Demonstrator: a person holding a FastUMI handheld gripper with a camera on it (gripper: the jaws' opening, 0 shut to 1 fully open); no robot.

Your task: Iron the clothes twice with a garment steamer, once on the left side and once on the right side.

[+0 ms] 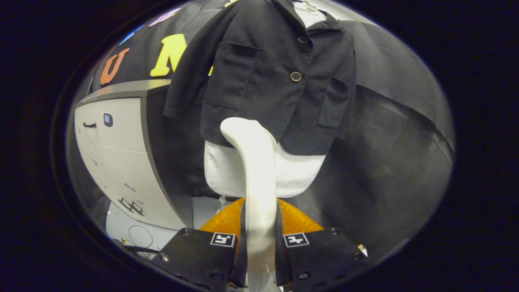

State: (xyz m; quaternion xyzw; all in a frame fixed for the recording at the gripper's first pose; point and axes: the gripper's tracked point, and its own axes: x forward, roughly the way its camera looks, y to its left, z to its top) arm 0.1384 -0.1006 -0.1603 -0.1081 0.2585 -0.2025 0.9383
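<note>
Between the two fingers of the gripper (259, 243) stands the white handle of the garment steamer (255, 170); both fingers press on its sides, so it is held tight. Just beyond the steamer's rounded top hangs a black jacket (267, 77) on a white mannequin torso (296, 172), and the steamer head is near its lower hem

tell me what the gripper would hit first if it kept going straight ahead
Probably the black jacket on the white dummy. The gripper has its fingers shut on the white steamer, whose head points at the jacket's lower hem, though depth is unclear.
</note>
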